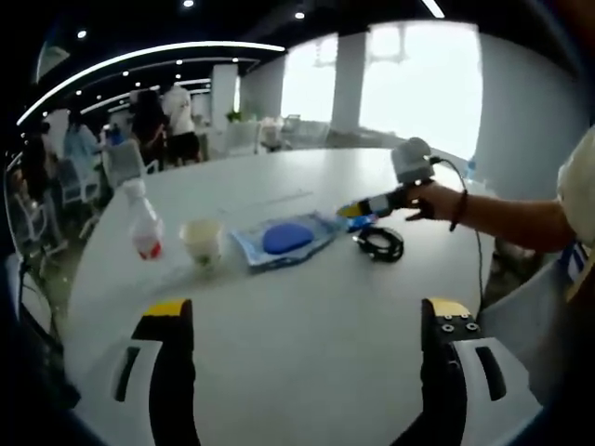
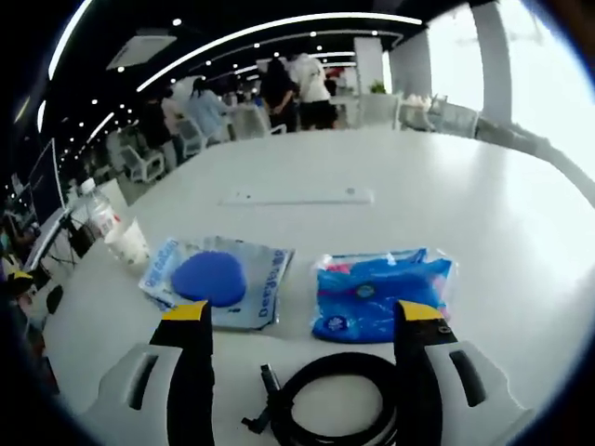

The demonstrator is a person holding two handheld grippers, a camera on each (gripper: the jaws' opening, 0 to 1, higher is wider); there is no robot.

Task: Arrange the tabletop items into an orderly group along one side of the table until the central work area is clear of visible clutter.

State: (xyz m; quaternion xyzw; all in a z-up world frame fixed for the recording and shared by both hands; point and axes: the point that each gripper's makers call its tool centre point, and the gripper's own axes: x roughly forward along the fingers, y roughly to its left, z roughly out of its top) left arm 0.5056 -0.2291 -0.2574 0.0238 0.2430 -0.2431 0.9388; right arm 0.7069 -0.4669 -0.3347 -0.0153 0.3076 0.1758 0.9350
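In the left gripper view, a clear plastic bottle [image 1: 144, 223] with a red label, a paper cup [image 1: 202, 242], a clear bag holding a blue round pad [image 1: 284, 240] and a coiled black cable [image 1: 379, 243] stand in a loose row across the white table [image 1: 307, 372]. My left gripper [image 1: 307, 311] is open over bare table, well short of them. A hand holds my right gripper [image 1: 386, 200] just above the cable. In the right gripper view my right gripper [image 2: 305, 311] is open; the cable [image 2: 335, 400] lies between its jaws, and a blue packet [image 2: 381, 293] and the bag [image 2: 214, 274] lie beyond its tips.
A long white strip [image 2: 297, 197] lies flat farther along the table. The cup [image 2: 128, 243] and bottle [image 2: 100, 216] stand near the table's left edge. Several people [image 2: 297, 84] and chairs [image 2: 149, 163] are beyond the far edge. A forearm [image 1: 521, 218] reaches in from the right.
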